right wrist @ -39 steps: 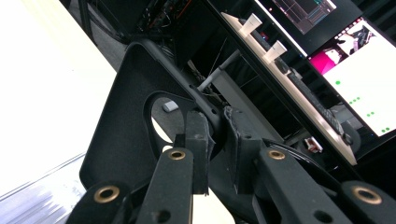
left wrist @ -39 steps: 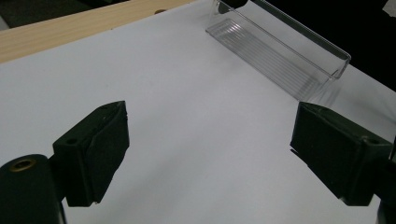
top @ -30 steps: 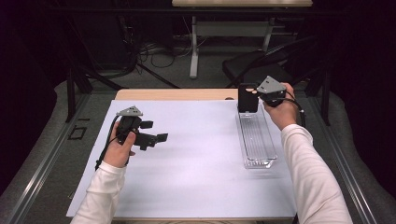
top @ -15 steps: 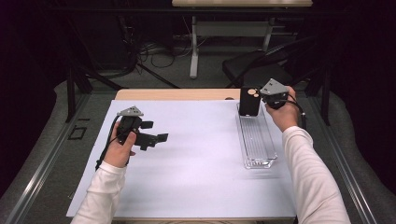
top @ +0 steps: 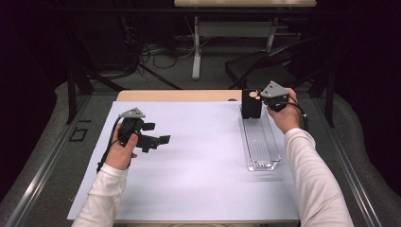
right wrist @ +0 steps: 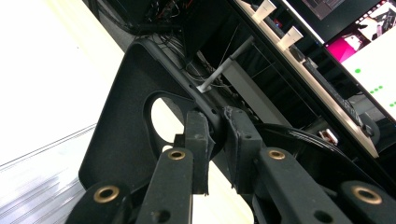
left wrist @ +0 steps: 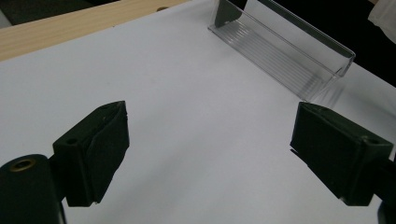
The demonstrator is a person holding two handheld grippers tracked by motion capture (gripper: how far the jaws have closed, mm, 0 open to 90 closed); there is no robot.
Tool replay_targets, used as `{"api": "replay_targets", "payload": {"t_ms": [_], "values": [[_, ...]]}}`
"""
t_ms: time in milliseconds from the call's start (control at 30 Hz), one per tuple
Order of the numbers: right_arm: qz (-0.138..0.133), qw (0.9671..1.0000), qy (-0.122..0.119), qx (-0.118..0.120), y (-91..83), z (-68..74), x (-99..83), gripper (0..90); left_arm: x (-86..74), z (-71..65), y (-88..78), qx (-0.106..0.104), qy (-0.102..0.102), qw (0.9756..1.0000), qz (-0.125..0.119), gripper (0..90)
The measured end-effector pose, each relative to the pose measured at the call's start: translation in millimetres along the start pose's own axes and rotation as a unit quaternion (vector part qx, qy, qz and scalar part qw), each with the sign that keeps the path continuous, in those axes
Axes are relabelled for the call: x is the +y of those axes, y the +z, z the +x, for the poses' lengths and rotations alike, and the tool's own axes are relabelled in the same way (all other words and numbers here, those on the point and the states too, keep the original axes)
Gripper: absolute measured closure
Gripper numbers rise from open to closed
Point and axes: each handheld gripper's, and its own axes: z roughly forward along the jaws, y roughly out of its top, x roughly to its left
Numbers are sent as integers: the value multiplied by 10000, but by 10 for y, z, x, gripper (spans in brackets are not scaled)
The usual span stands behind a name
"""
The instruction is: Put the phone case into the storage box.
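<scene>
Operator and two hand-held grippers: appearance

Left gripper and right gripper: matte black bodies, each topped by a grey three-cornered plate with small dark holes; a black cable trails from each. Jaws are blocky black bars with flat, rubbery pads, small screw recesses in their upper faces, and brass-coloured rivets at the linkage pivots. Both forearms wear long white sleeves with snug cuffs.
</scene>
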Motion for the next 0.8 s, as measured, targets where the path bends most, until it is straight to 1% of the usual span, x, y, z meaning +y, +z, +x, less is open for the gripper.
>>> {"api": "replay_targets", "payload": {"t_ms": [100,267,467,567,800], "values": [[-25,10000,-9,-19,10,-2,-10,805,-1,-2,1,6,-4,10000,-12,119],[15,10000,-63,-42,21,-20,-33,804,-2,-4,-4,14,-18,10000,-16,119],[39,10000,-15,-53,33,-48,-70,801,-3,-3,6,19,-7,10000,8,119],[55,9999,46,-106,41,-64,-97,798,-5,-4,11,18,-19,10000,-3,118],[116,9998,17,-163,65,-94,-144,781,-10,-1,23,14,-31,10000,19,119]]}}
